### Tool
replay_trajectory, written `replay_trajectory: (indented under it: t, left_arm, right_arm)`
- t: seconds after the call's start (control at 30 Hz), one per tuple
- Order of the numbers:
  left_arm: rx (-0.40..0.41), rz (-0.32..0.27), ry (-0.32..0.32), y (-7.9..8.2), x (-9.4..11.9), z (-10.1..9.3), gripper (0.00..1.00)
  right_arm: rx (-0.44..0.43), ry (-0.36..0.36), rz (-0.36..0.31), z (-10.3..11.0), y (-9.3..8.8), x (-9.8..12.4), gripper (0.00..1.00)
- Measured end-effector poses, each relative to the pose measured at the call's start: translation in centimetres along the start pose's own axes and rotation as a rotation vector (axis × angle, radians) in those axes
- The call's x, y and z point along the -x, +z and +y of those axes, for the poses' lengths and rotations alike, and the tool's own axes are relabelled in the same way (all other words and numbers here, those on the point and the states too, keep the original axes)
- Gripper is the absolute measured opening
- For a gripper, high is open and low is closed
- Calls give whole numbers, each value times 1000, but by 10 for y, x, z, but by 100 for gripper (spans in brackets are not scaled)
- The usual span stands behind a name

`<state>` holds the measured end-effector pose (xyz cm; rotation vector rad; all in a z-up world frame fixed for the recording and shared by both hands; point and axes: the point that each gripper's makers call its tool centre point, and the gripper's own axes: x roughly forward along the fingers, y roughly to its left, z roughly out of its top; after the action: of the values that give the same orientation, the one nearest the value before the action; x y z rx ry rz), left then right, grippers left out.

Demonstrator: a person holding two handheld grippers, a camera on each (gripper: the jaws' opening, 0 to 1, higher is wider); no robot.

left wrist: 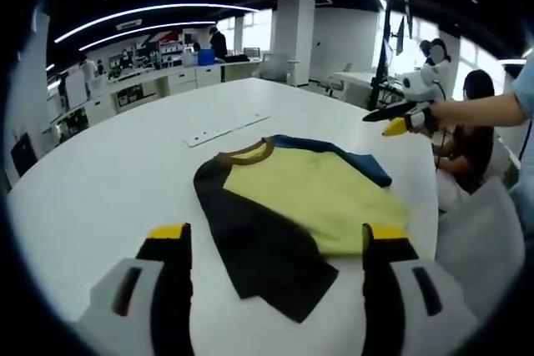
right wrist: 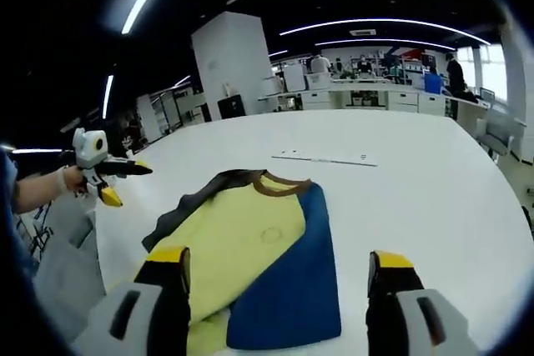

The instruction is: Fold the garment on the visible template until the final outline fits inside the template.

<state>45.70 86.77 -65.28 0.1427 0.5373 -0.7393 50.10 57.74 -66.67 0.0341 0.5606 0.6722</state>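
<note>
A yellow shirt (left wrist: 321, 189) with a brown collar (left wrist: 249, 152), a black sleeve (left wrist: 250, 239) and a blue sleeve (left wrist: 350, 156) lies flat on the white table (left wrist: 108, 181). My left gripper (left wrist: 277, 235) is open just above its near edge, holding nothing. Held by a hand, my right gripper (left wrist: 392, 120) hovers past the shirt's far right side. In the right gripper view the shirt (right wrist: 242, 243) lies below my open right gripper (right wrist: 279, 260), blue sleeve (right wrist: 292, 289) nearest. The left gripper (right wrist: 117, 183) hangs at the left, off the cloth.
A white flat strip (left wrist: 225, 129) (right wrist: 325, 157) lies on the table beyond the collar. A seated person (left wrist: 476, 122) and a white chair (left wrist: 480, 235) are by the table's right edge. Office desks and a white pillar (right wrist: 229, 64) stand behind.
</note>
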Motion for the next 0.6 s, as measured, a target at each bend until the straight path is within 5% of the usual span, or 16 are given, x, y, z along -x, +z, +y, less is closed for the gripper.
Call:
replay_trajectory:
  t: [0.6]
  left_arm:
    - [-14,-12,14,-21,63,6,80]
  right_arm:
    - [-87,-96,15,8,-37,26,81]
